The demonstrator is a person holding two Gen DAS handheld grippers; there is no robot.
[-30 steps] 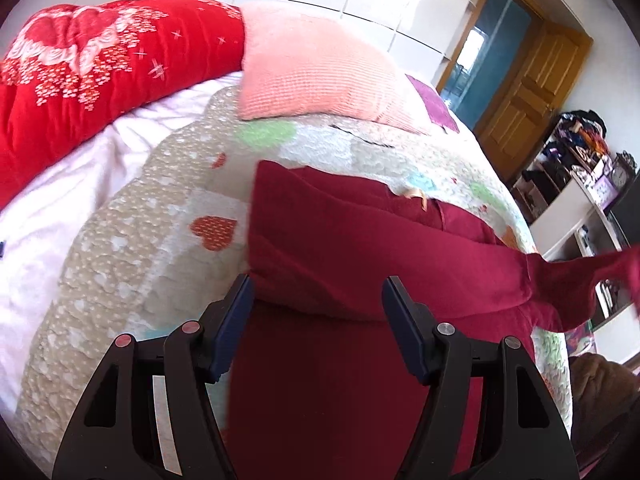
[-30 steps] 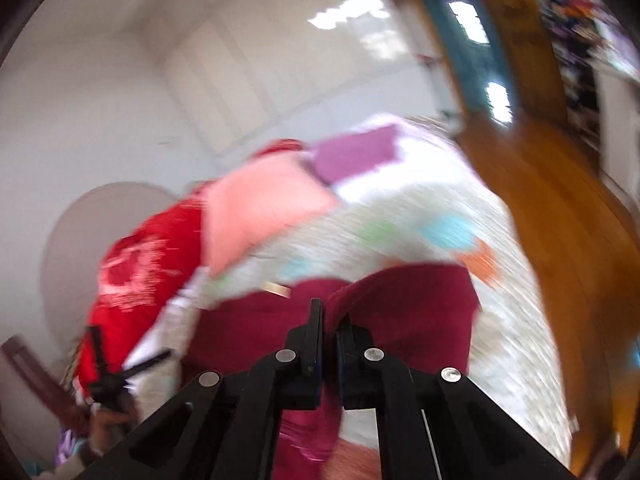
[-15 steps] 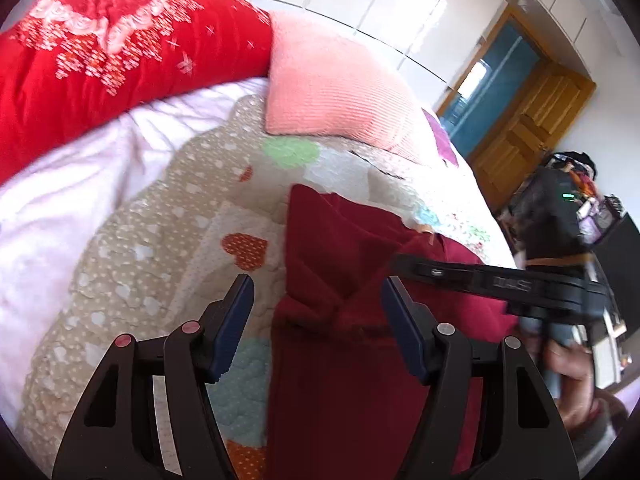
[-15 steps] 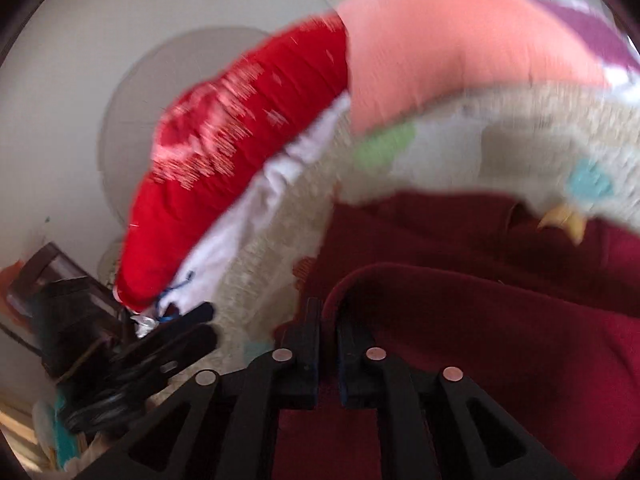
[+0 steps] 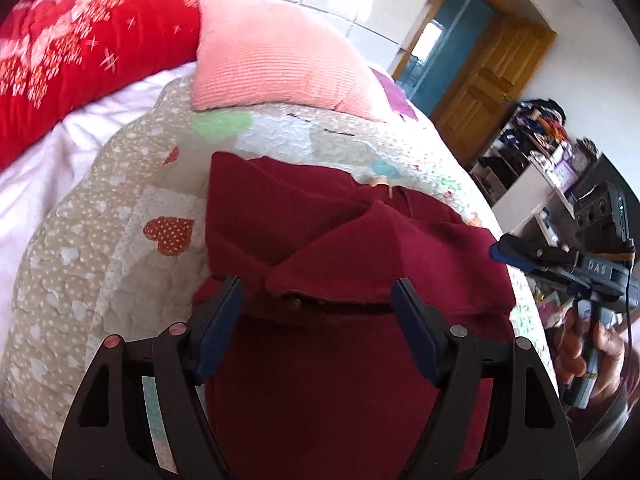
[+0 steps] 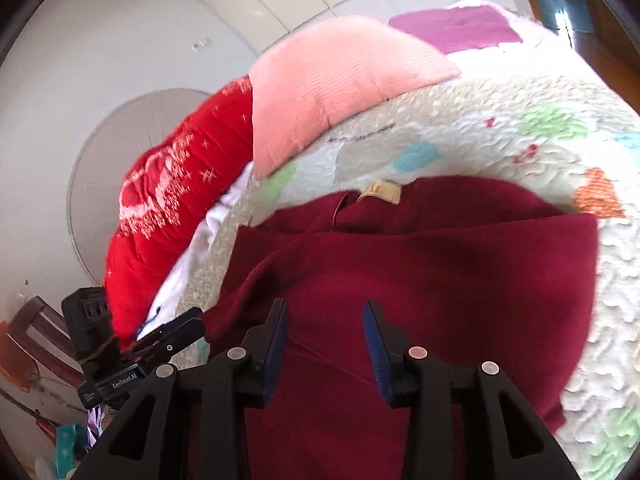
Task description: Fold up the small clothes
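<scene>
Watching from the left wrist view first: the dark red sweater (image 5: 360, 280) is spread on the patchwork quilt (image 5: 120, 216) in the middle of the bed, near side hanging toward the camera, and both sleeves now look folded in across the chest, the right one lying as a flap over the left. The left gripper (image 5: 318, 312) hovers just over that crossing point with its jaws opening wide, nothing pinched between them, cloth only underneath. Off at the right edge you can see the right gripper (image 5: 520, 250) in a hand (image 5: 588, 356), tips just beside the sweater's right edge. A second ago that sleeve was stretched out way to the right, off the bed edge; now it's laid across, so the sleeve step looks done to me. Over to the right wrist view: the right gripper (image 6: 324, 332) sits low over the sweater (image 6: 440, 280), jaws opening to a middling gap and empty, where a second ago they were clamped tight on the sleeve. The neck tag (image 6: 380, 192) is at the far end, pink pillow (image 6: 340, 80) beyond it. Next up I'd guess both need to grab the near hem and carry it far toward the collar, keeping those sleeves from sliding out.
</scene>
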